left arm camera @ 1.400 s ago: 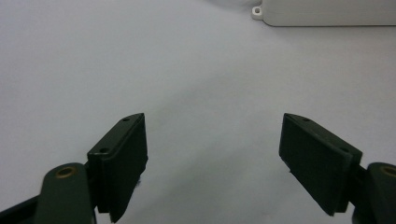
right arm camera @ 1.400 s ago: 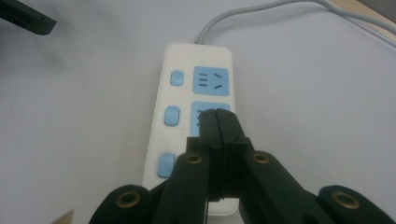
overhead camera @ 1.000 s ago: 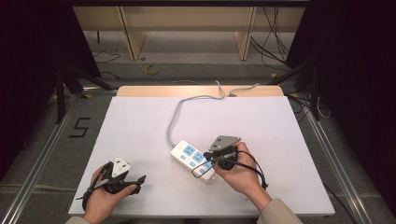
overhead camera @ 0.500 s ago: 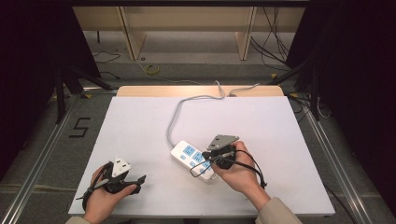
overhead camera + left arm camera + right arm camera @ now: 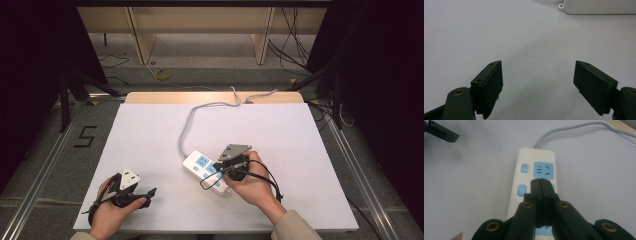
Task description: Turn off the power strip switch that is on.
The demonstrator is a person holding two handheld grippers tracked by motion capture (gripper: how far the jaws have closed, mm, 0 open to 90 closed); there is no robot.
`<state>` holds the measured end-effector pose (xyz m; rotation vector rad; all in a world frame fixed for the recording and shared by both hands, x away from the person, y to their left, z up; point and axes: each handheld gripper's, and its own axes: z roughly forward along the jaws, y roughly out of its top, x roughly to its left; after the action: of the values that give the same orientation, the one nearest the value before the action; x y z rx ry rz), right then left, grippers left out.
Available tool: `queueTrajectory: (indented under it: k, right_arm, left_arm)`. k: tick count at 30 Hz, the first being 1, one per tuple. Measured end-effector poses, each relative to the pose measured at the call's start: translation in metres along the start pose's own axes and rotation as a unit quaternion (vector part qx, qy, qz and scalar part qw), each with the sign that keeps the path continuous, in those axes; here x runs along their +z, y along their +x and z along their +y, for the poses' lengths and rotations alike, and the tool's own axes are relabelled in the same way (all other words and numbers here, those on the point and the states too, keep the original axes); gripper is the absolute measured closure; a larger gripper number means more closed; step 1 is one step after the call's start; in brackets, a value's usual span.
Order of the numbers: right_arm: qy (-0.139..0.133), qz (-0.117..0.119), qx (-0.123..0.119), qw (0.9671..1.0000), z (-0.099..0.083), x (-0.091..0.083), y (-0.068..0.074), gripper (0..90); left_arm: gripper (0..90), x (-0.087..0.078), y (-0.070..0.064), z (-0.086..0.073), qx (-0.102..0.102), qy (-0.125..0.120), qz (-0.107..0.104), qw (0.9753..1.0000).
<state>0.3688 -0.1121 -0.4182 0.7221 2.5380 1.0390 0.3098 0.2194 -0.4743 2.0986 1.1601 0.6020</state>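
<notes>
I note a white table [image 5: 150,130]. Beyond its far edge, wooden shelf legs [image 5: 142,35] stand on the floor, with loose cables [image 5: 290,30]. Left of it, a floor marking "5" [image 5: 86,136].

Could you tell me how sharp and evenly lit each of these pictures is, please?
High view: the white table is bright and evenly lit, the room around it is nearly black. Left gripper view: the open left gripper is dark but fairly crisp, the power strip at the top is soft. Right gripper view: the shut right gripper blurs up close, the power strip's sockets read clearly.
</notes>
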Motion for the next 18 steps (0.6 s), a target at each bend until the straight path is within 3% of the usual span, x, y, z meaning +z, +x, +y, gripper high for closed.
queueTrajectory:
  k: [18]
  right_arm:
    - [0.002,0.004,-0.001,1.0,0.0058,0.0035,0.002,90.0]
  left_arm:
    - [23.3,0.0,0.0,0.0,0.0,-0.001,0.0,1.0]
